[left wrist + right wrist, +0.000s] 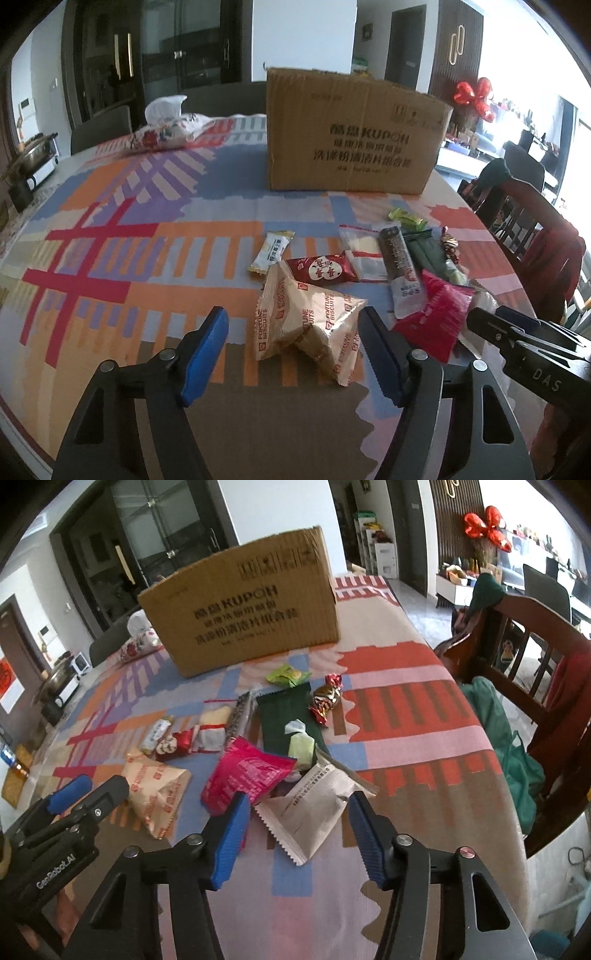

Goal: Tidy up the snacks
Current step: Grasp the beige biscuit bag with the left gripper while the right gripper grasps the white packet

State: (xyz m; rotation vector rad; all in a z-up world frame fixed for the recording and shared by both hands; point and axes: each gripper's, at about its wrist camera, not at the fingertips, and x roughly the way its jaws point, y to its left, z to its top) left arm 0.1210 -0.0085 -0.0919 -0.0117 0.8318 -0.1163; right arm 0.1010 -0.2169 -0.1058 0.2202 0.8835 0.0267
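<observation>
The table [110,229] under me wears a cloth of orange, blue, red and lilac blocks. At its far side stands a big brown cardboard box [351,136] with dark printed letters, and left of it lies a flowered soft tissue pack [166,131]. At the table's right side stands a dark wooden chair [517,642] with clothes over it.

The snacks lie loose in a heap between the box and me. Nearest my left gripper [293,349] is a cream crinkled bag of fortune biscuits [306,328]; my blue pads stand apart on both sides of it and do not press it. My right gripper [295,834] has its jaws apart too, around the near edge of a white flat sachet [314,812] with a zigzag edge, not clamped. Beside that sachet lies a pink foil packet [247,775], behind it a dark green flat pouch [280,716], and farther away a small red-and-gold wrapped candy [327,699].
</observation>
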